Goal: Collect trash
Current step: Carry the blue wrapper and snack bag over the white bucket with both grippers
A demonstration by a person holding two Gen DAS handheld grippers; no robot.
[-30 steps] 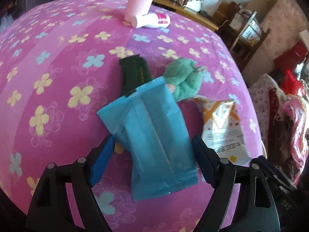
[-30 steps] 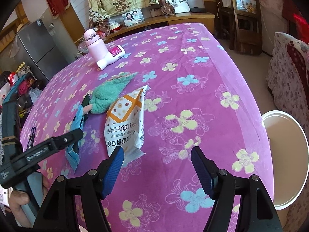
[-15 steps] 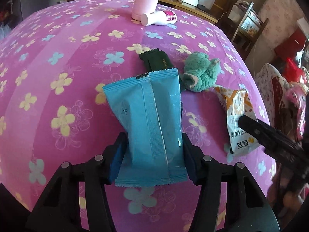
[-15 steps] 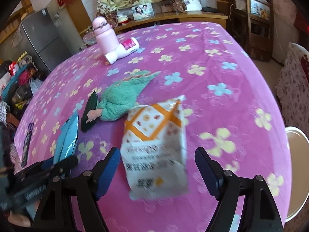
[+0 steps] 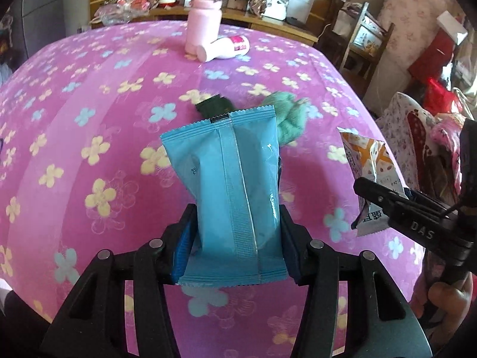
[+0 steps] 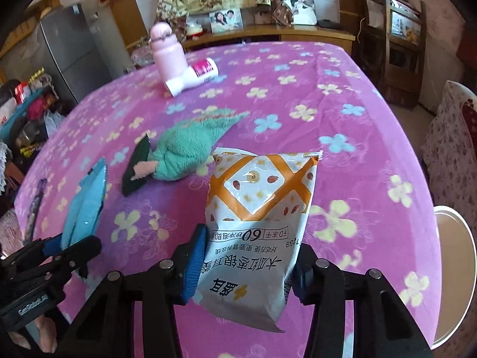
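- Both pickups are in hand: the left tongs (image 5: 235, 250) are closing on the blue wrapper (image 5: 229, 191), pads pressing its sides, lifted clear of the bench (image 5: 89, 104).
- The right tongs (image 6: 246, 264) are closing too, clamped on the orange-and-white packet (image 6: 256, 217).
- Next move, I'd judge: carry both to the white bin (image 6: 456, 268) at the right edge, only partly in view.
- The dark green wrapper (image 6: 135, 167) waits beside the teal cloth (image 6: 184, 149), half hidden.
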